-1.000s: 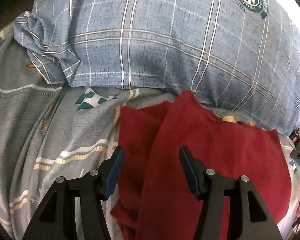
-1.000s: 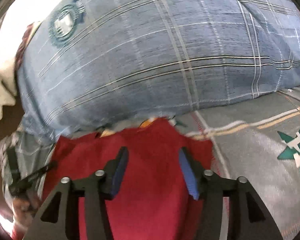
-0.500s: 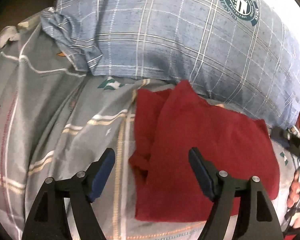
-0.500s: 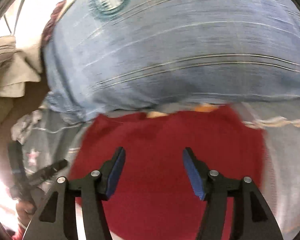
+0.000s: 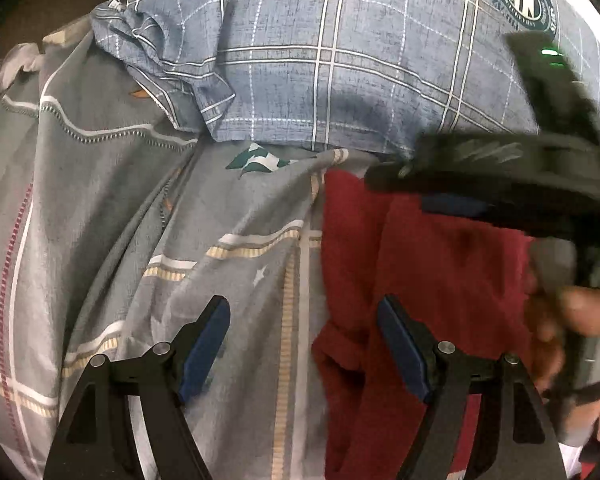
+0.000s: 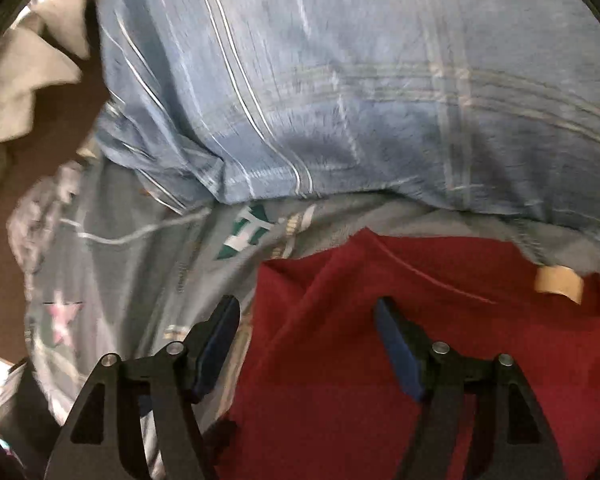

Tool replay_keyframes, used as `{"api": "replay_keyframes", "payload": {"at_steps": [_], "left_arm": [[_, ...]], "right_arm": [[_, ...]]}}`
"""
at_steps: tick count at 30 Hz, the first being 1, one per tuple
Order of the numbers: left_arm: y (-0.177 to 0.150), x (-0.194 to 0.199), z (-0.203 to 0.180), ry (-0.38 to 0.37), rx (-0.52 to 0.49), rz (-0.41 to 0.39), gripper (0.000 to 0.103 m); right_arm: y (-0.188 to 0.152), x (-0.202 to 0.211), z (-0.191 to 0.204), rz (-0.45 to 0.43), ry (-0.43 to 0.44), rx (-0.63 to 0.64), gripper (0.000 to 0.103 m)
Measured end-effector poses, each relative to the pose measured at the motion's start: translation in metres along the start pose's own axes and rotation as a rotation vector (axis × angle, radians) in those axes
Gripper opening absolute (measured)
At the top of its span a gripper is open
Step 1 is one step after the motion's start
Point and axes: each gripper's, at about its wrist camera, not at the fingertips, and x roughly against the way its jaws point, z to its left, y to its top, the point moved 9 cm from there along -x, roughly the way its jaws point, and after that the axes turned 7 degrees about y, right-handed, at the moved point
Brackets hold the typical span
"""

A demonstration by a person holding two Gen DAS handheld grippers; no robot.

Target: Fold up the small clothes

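Red garment point(image 5: 440, 272) lying part-folded on bed sheet point(image 5: 228, 248), just below blue plaid pillow point(image 5: 340, 60). Left gripper point(image 5: 304, 344) jaws being held spread, nothing pinched. Right gripper point(image 6: 306, 344) jaws just being opened, straddling garment's left edge, empty. Next fold likely being set up: loose edge needing to be pinched.

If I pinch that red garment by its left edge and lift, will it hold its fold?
Probably not. The red garment looks soft and floppy, its left edge already rumpled, so layers would likely droop apart. It seems light, and might drag on the grey bedsheet rather than slide.
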Motion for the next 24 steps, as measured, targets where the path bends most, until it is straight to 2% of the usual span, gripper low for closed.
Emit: {"api": "replay_keyframes", "payload": {"at_steps": [1, 2, 3, 8, 16, 24], "left_arm": [[-0.001, -0.001, 0.0, 0.001, 0.002, 0.003, 0.076], [-0.002, -0.002, 0.0, 0.0, 0.006, 0.007, 0.076], [-0.002, -0.002, 0.0, 0.0, 0.007, 0.01, 0.076], [0.004, -0.003, -0.002, -0.001, 0.006, 0.002, 0.076], [0.004, -0.007, -0.001, 0.008, 0.014, 0.011, 0.076], [0.004, -0.009, -0.002, 0.001, 0.013, 0.016, 0.076]], "right_arm": [[0.0, -0.01, -0.002, 0.016, -0.031, 0.012, 0.053], [0.0, -0.015, -0.006, 0.019, -0.097, 0.036, 0.013], [0.0, -0.015, -0.008, 0.011, -0.127, 0.062, 0.005], [0.003, 0.003, 0.006, -0.064, -0.084, 0.111, 0.005], [0.0, -0.024, 0.003, -0.031, -0.042, 0.087, 0.005], [0.009, 0.0, 0.009, -0.082, 0.012, 0.077, 0.005]]}}
